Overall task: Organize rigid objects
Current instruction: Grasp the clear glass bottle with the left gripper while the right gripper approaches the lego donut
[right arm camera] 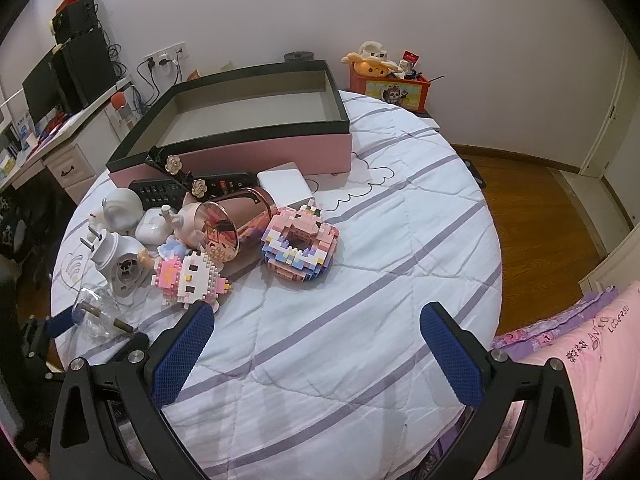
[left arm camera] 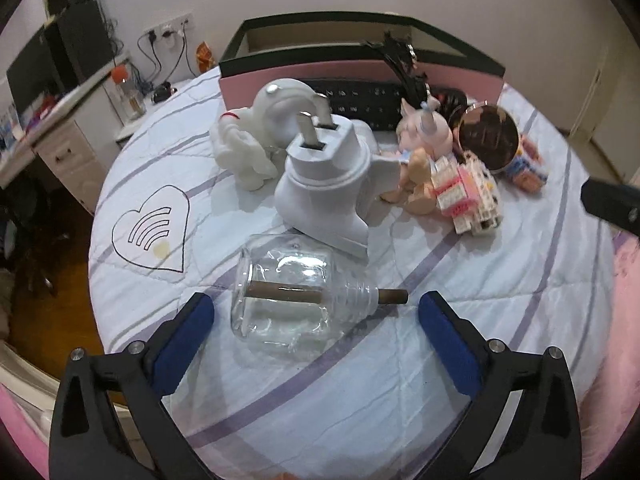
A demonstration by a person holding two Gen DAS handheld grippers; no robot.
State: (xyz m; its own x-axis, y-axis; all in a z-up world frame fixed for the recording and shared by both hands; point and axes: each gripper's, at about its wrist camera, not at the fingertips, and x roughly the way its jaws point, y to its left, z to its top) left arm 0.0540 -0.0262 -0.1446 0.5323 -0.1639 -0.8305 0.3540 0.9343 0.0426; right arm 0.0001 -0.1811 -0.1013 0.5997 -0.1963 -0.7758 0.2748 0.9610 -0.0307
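A clear glass bottle (left arm camera: 288,304) with a brown wick stick lies on its side on the quilted bed, just ahead of my open left gripper (left arm camera: 316,320), between its blue pads (left arm camera: 188,340) without touching them. Behind it stands a white plug-in device (left arm camera: 328,184) with its prongs up. The same bottle (right arm camera: 98,316) and plug-in device (right arm camera: 116,256) show at the left in the right wrist view. My right gripper (right arm camera: 316,336) hangs open over bare quilt, nothing between its fingers. A pink open box (right arm camera: 248,128) with a black rim sits at the back.
Clustered before the box: white figurine (right arm camera: 120,208), earbud case (right arm camera: 154,228), black remote (right arm camera: 192,188), rose-gold cup (right arm camera: 236,224) on its side, block cat (right arm camera: 192,276), block donut (right arm camera: 300,244), pink doll (left arm camera: 424,136). A desk (right arm camera: 52,136) stands left, wooden floor (right arm camera: 532,216) right, pink bedding (right arm camera: 580,360) near right.
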